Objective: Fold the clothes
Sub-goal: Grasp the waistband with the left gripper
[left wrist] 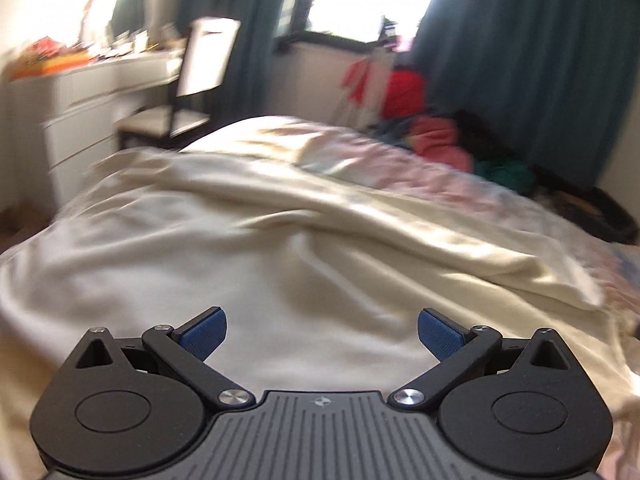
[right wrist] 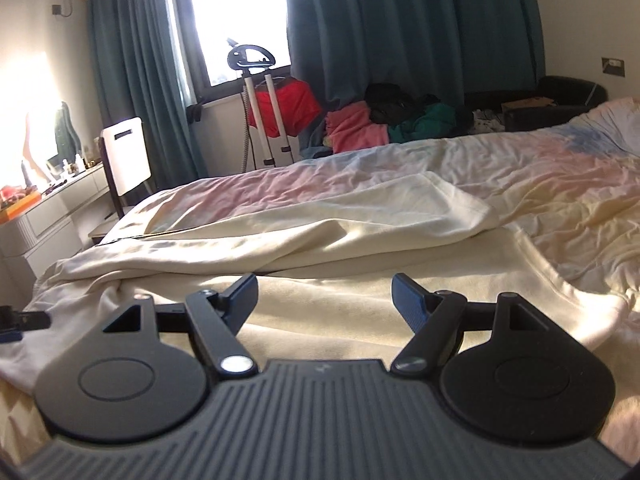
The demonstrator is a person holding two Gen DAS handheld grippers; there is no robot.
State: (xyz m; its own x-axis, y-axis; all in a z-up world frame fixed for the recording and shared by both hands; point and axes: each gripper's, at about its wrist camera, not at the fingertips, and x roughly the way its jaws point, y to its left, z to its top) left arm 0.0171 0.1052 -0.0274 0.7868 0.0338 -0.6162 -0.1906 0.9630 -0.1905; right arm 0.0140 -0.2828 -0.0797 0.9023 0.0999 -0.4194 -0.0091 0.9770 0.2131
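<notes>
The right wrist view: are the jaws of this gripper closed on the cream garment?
No, the right gripper has its jaws spread wide apart above the cream garment, and no cloth sits between them.

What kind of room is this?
Most likely a bedroom: there's a big bed with a cream garment spread on it, teal curtains at the window, and a dressing table.
</notes>
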